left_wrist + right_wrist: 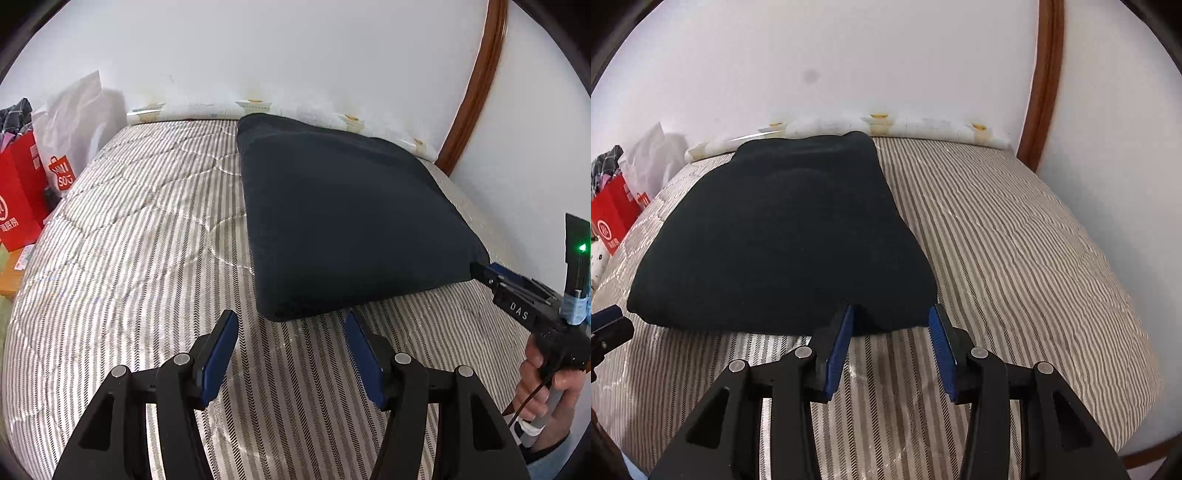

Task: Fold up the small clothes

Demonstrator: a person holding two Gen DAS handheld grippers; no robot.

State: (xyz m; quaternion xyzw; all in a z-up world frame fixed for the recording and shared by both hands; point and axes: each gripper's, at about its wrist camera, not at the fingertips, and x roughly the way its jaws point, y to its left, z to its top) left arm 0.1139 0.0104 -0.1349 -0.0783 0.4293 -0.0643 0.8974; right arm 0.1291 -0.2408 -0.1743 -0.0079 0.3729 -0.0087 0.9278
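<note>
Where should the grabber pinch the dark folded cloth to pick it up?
Probably the near corners. The dark folded garment lies flat on the striped mattress, its near edge facing both open grippers. The right gripper already straddles one near corner; the left gripper faces the other.

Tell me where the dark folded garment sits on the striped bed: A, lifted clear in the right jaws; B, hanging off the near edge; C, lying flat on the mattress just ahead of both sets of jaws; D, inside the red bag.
C: the dark folded garment lies flat on the striped mattress, its near edge just ahead of the open left gripper and right gripper, neither of which grips it.
</note>
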